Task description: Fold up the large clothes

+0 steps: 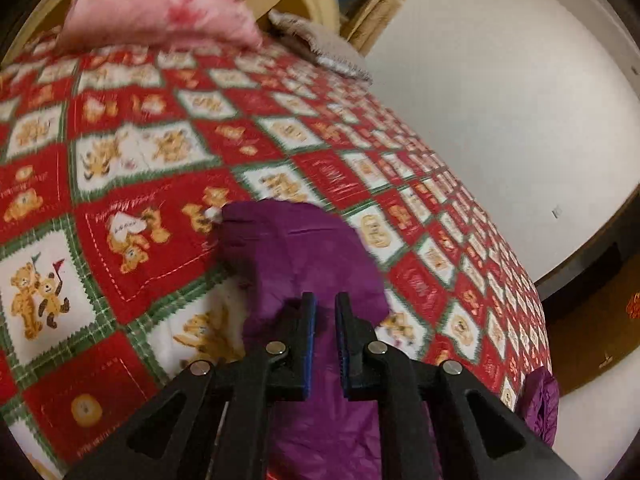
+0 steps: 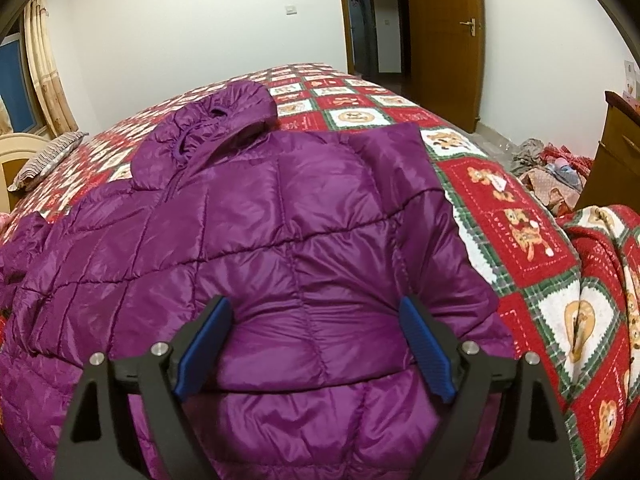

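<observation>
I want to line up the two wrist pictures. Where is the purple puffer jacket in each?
Left wrist: purple puffer jacket, lower centre, part clamped in the left gripper.
Right wrist: purple puffer jacket, spread across centre and left.
Shared landmark: teddy-bear quilt.

The quilted puffer jacket (image 2: 256, 220) is glossy purple. The bedspread (image 2: 520, 232) is a patchwork of red and white squares with green borders and tan teddy bears. One pillow (image 1: 160, 12) is mottled pink, another pillow (image 2: 48, 160) grey-striped. The door (image 2: 448, 40) is brown wood.
</observation>
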`<act>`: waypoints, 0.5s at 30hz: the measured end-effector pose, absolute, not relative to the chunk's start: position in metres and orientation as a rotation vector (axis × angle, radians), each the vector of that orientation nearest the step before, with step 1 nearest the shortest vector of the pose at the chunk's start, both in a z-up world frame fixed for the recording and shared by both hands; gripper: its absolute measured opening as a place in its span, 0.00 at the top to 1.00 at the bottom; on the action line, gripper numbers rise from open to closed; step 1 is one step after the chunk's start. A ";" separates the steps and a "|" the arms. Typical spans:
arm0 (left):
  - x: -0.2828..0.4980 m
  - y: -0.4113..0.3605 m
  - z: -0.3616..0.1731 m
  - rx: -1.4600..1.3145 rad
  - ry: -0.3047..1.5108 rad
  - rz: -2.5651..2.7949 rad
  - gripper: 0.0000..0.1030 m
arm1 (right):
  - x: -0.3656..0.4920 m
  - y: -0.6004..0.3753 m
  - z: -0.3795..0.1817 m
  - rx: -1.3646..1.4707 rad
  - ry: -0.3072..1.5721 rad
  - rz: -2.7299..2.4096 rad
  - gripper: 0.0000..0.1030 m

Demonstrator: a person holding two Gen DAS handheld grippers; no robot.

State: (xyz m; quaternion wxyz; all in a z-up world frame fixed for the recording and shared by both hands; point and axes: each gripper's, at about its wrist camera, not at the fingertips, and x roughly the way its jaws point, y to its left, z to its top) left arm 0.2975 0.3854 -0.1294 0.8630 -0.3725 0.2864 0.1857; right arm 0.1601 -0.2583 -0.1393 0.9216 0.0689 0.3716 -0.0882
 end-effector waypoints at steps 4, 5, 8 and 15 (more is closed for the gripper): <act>0.299 0.389 -0.138 -0.836 0.607 0.344 0.33 | 0.161 -0.257 -0.140 0.129 0.768 -0.188 0.13; 0.297 0.391 -0.139 -0.868 0.596 0.322 0.16 | 0.161 -0.257 -0.140 0.127 0.769 -0.188 0.13; 0.286 0.397 -0.138 -0.939 0.535 0.307 0.01 | 0.162 -0.256 -0.140 0.124 0.770 -0.190 0.13; 0.269 0.409 -0.142 -0.923 0.578 0.480 0.01 | 0.162 -0.255 -0.140 0.121 0.769 -0.191 0.12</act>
